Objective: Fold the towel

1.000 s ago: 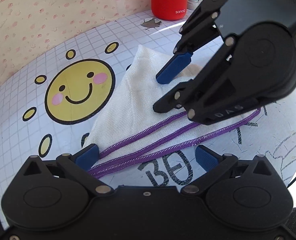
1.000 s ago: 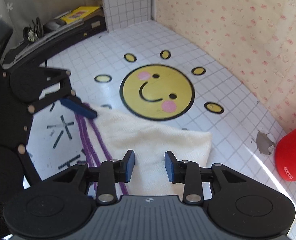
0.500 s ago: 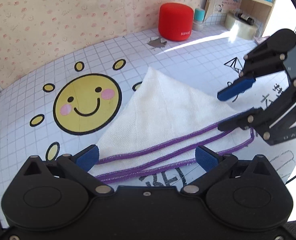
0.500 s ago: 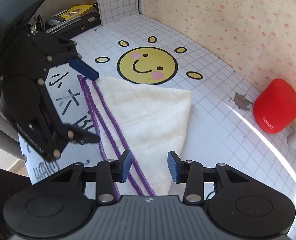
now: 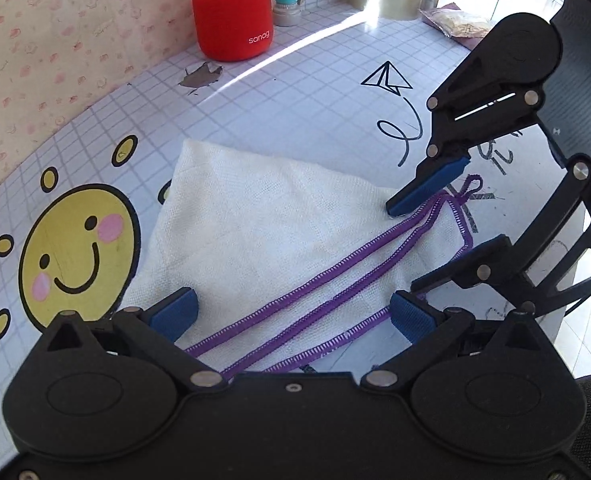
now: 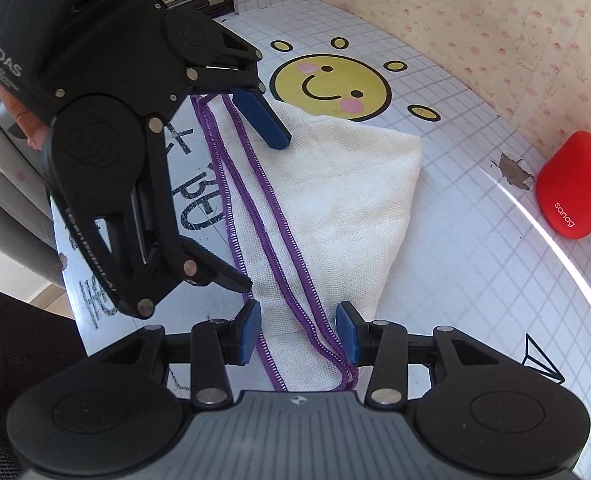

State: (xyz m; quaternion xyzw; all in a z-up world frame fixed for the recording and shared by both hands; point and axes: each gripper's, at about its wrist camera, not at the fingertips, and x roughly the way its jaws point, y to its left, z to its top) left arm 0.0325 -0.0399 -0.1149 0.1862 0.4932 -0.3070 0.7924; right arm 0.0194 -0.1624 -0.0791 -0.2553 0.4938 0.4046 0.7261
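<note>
Your white woven towel with purple stitched edging lies folded beside the yellow smiley sun print on the bench. Left claw gapes empty; right claw is opening, gripping nothing. Another fold possibly remains.

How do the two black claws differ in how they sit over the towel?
The left gripper stands wide open, while the right gripper is narrower, its jaws opening. The left straddles one end of the towel's purple-trimmed edges; the right straddles the other. Both have blue pads and hold nothing.
</note>
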